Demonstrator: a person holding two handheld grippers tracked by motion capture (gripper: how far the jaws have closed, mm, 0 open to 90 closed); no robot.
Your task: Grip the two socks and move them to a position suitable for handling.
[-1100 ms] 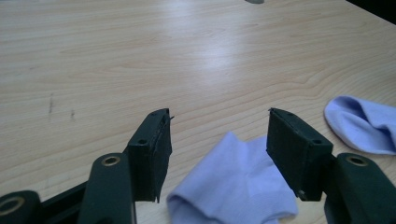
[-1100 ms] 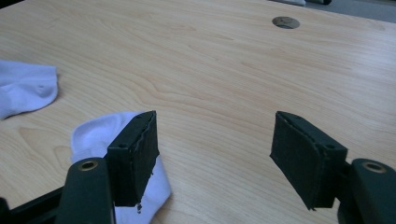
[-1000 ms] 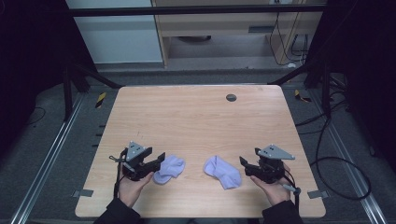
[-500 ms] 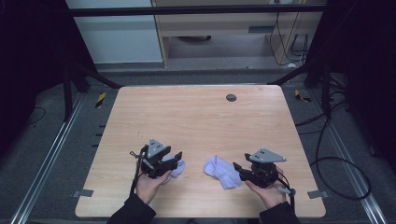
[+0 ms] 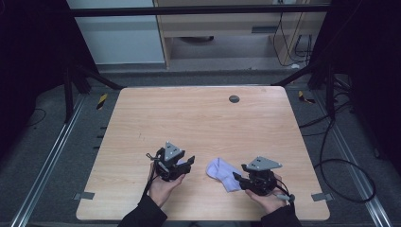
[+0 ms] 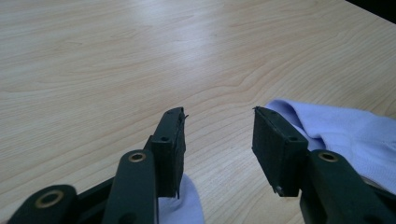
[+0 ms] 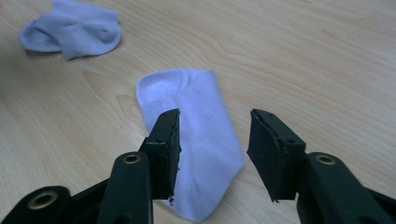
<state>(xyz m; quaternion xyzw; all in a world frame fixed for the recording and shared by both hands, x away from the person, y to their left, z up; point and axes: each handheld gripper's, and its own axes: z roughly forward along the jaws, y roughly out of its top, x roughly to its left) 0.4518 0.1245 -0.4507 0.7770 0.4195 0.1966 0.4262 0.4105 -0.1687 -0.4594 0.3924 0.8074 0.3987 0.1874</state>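
Two pale lavender socks lie on the wooden table (image 5: 198, 118). The left sock (image 5: 182, 164) is mostly hidden under my left gripper (image 5: 189, 164). In the left gripper view that sock (image 6: 345, 128) runs beside and under the right jaw, with bare wood in the gap. My left gripper (image 6: 218, 133) is open, its jaws having just been closing. The right sock (image 5: 222, 172) lies flat, its near end under my right gripper (image 5: 241, 178). In the right gripper view this sock (image 7: 205, 116) sits between the jaws of my right gripper (image 7: 214, 128), which is open after closing partway, pads clear of the cloth.
A small dark round disc (image 5: 233, 99) sits near the table's far edge. The other sock (image 7: 74, 28) shows at the upper left of the right gripper view. The table's front edge is close behind both hands. Dark frame rails and cables surround the table.
My left gripper has slid right, over its sock, which it now mostly covers. The right gripper has edged left over its sock's near end. Both pairs of jaws stand narrower.
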